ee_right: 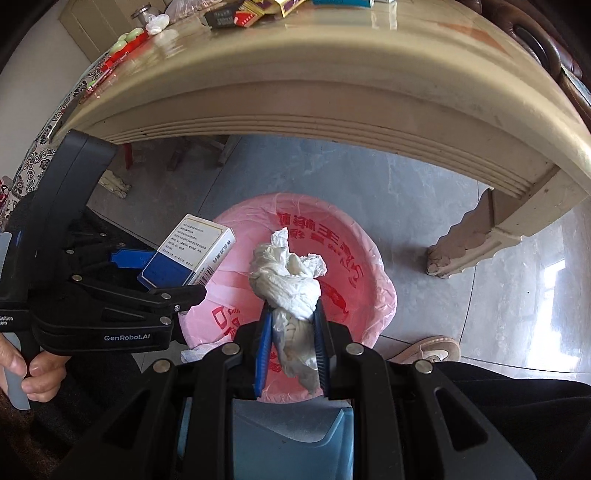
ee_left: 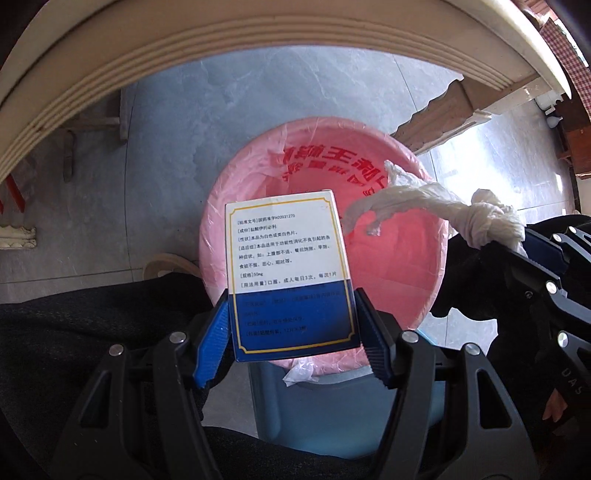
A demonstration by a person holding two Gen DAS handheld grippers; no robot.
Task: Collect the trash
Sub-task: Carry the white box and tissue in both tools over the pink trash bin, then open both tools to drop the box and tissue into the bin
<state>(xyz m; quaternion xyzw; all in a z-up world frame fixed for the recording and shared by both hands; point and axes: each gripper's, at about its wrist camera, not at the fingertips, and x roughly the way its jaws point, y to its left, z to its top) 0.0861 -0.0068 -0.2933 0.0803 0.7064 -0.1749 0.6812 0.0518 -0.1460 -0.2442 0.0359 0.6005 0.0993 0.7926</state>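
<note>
A: What has the left gripper got?

B: A medicine box, white on top and blue below, printed with Chinese text. The jaws are clamped on its blue lower half, one blue pad on each side. In the left wrist view it stands upright at 6 o'clock over the trash bin.

A: And the bin itself?

B: A pale blue bin on the grey tiled floor, lined with a pink plastic bag that carries red characters. The bag mouth lies open right behind the box.

A: The right gripper?

B: Its jaws are narrow, pinching a twisted wad of white tissue. In the right wrist view the wad sticks up from the pads at the centre, directly above the pink bag. The same wad enters the left wrist view from 3 o'clock, over the bag's rim.

A: How do the two sit to each other?

B: From the right wrist camera the left gripper is at 9 o'clock with the box tilted, close to the tissue but apart from it. A hand grips its handle at 8 o'clock.

A: Anything around?

B: A cream table arches across 12 o'clock, with packets on top; a shoe shows at 4 o'clock
</note>
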